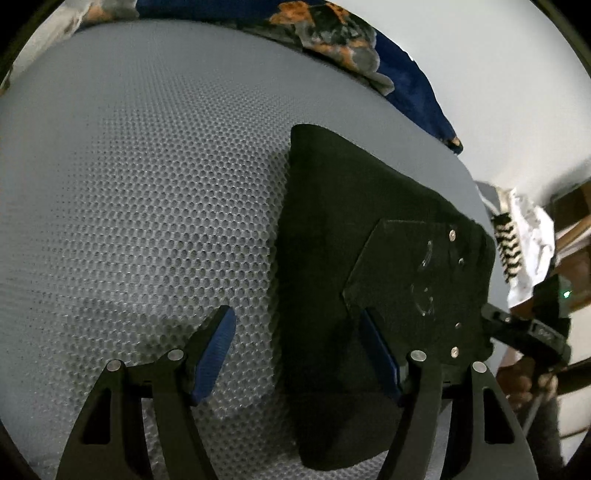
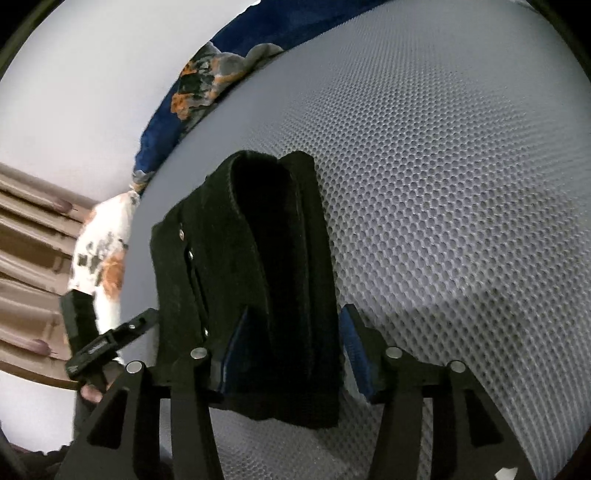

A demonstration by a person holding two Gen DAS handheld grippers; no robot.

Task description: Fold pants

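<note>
The black pants lie folded into a narrow bundle on the grey mesh mattress. My left gripper stands open just above the bundle's left edge, one blue pad over bare mesh and the other over the cloth. The right gripper's black side plate rests over the bundle's right part. In the right wrist view the pants run up between the jaws of my right gripper. Its right pad stands clear of the cloth, so the gripper is open.
A blue floral blanket lies along the mattress's far edge by a white wall. A white patterned cloth and brown wooden furniture are beyond the mattress side. A hand holds the other gripper's handle.
</note>
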